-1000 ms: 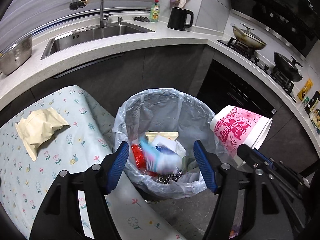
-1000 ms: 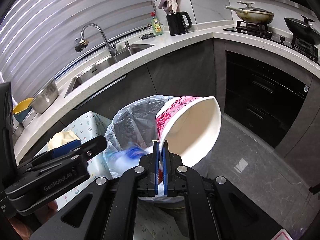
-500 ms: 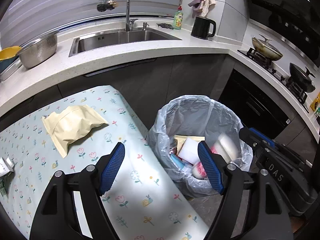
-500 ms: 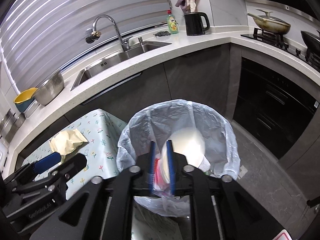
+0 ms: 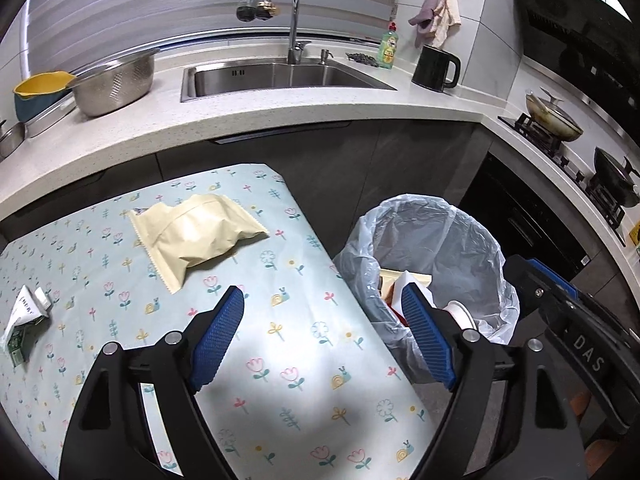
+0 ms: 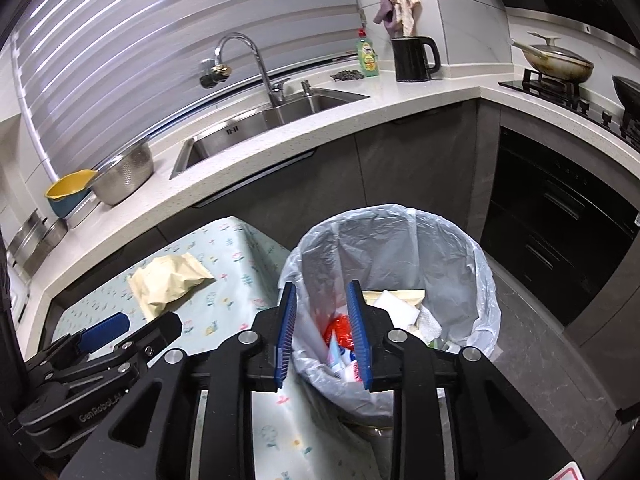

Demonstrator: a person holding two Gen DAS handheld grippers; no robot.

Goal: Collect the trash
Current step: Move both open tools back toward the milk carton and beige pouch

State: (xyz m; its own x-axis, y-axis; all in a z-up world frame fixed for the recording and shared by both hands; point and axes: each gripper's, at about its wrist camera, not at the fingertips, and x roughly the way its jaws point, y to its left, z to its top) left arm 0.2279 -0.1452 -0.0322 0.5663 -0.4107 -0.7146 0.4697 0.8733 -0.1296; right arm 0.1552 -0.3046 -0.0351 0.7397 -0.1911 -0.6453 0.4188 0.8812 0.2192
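Observation:
A bin lined with a clear plastic bag [image 5: 432, 240] [image 6: 392, 248] stands on the floor beside the flowered table and holds several pieces of trash. A cream pouch [image 5: 196, 236] [image 6: 166, 282] lies on the tablecloth. A crumpled white wrapper [image 5: 24, 320] sits at the table's left edge. My left gripper [image 5: 324, 338] hovers over the table's right edge, jaws wide and still opening, nothing between them. My right gripper [image 6: 324, 332] hangs over the bin's near rim, jaws partly apart and opening, empty. It also shows at the right of the left wrist view [image 5: 560, 308].
The flowered table [image 5: 280, 360] fills the near left. Behind runs a white counter [image 5: 280, 116] with a sink [image 5: 280, 76], a steel colander [image 5: 114, 86], a black kettle [image 5: 434, 68] and a green soap bottle [image 5: 389, 46]. A stove with pans [image 5: 554, 120] lies right.
The pink and white paper cup left my right gripper and dropped into the bin; that gripper opened. My left gripper swung left from over the bin to over the table edge.

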